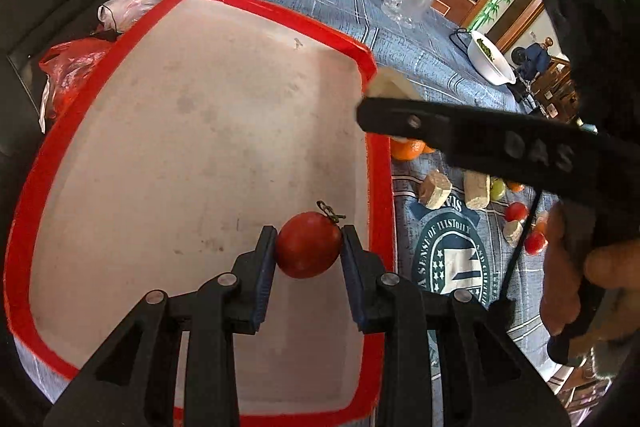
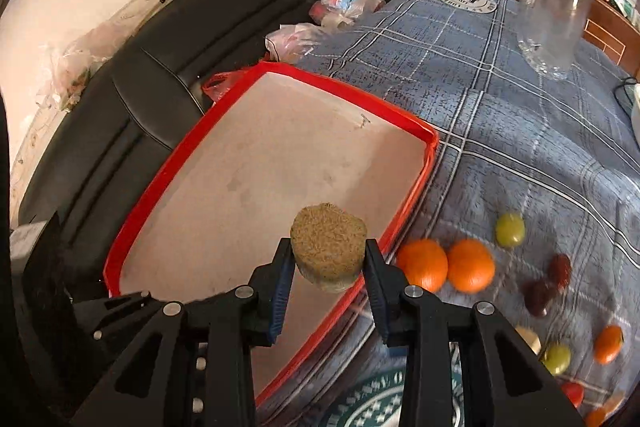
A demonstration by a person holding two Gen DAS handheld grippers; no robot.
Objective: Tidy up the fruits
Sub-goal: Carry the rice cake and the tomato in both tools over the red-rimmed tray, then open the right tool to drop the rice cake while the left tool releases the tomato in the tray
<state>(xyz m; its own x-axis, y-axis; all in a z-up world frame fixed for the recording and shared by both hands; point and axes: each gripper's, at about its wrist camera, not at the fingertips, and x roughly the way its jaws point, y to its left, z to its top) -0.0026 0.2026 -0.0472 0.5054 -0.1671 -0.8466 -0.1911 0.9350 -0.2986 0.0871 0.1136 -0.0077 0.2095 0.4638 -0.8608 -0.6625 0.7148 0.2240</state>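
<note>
A red tomato point(image 1: 308, 245) with a dry stem is pinched in my left gripper point(image 1: 308, 247), just above the pale floor of the red-rimmed tray point(image 1: 372, 63), near its right wall. My right gripper point(image 2: 328, 267) is shut on a tan fibrous chunk point(image 2: 328, 251) over the tray's point(image 2: 416, 179) near right rim. In the left wrist view that chunk point(image 1: 390, 85) shows above the tray's right corner. On the blue plaid cloth lie two oranges point(image 2: 424, 263), green fruits point(image 2: 510, 229), dark red fruits point(image 2: 540, 297), small tomatoes point(image 1: 516, 211) and more tan chunks point(image 1: 434, 189).
A clear glass mug point(image 2: 552, 27) stands far back on the cloth point(image 2: 500, 107). A white bowl with greens point(image 1: 492, 59) sits at the right edge. Plastic bags point(image 1: 72, 75) and a black sofa point(image 2: 160, 67) lie beyond the tray. A hand point(image 1: 580, 267) grips the right tool.
</note>
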